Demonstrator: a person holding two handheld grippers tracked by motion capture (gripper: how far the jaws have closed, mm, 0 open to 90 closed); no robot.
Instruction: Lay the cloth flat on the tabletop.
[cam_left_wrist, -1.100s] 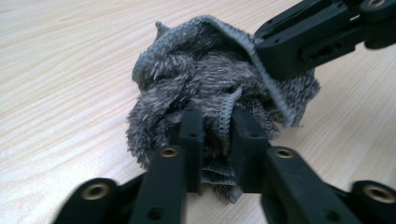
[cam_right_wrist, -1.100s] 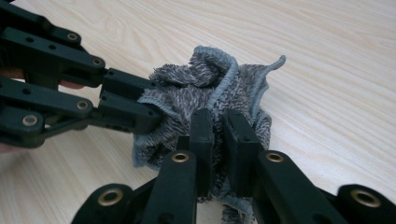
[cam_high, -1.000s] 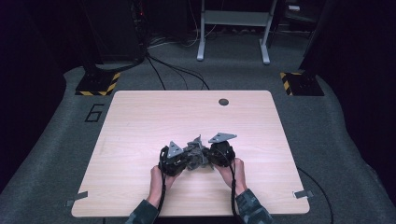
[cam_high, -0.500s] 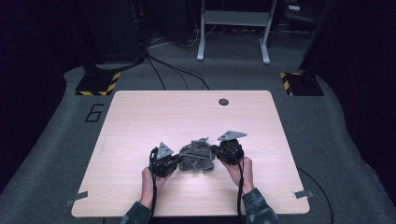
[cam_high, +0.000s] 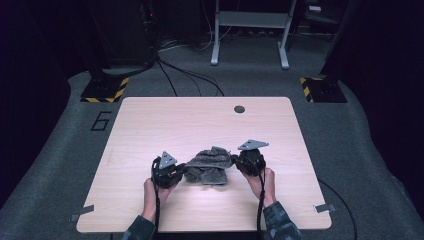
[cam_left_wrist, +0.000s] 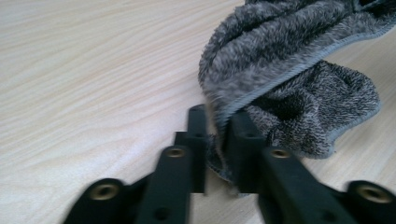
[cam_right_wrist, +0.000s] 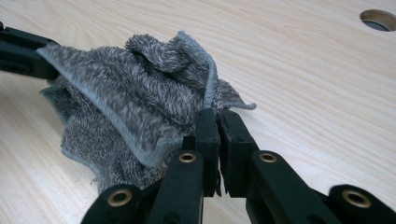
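A grey terry towel (cam_high: 207, 167) hangs crumpled between the two grippers, low over the front middle of the wooden table (cam_high: 200, 120). My left gripper (cam_high: 181, 172) has the towel's left edge (cam_left_wrist: 280, 56) between its jaws (cam_left_wrist: 217, 126). These jaws have just been opening a little, and the hem still fills the narrow gap. My right gripper (cam_high: 236, 162) is shut on the towel's right edge (cam_right_wrist: 130, 84), its jaws (cam_right_wrist: 215, 119) pinching the hem. In the right gripper view the left gripper (cam_right_wrist: 18, 51) shows at the far end of the stretched edge.
A round cable hole (cam_high: 239, 109) lies near the table's far edge, also seen as a hole (cam_right_wrist: 377, 19) in the right gripper view. Grey carpet surrounds the table, with cables and a metal stand (cam_high: 250, 30) behind it. Bare tabletop spreads on all sides of the towel.
Both hands have moved apart, left gripper leftward and right gripper rightward. The bunched towel has been drawn out wider between them.
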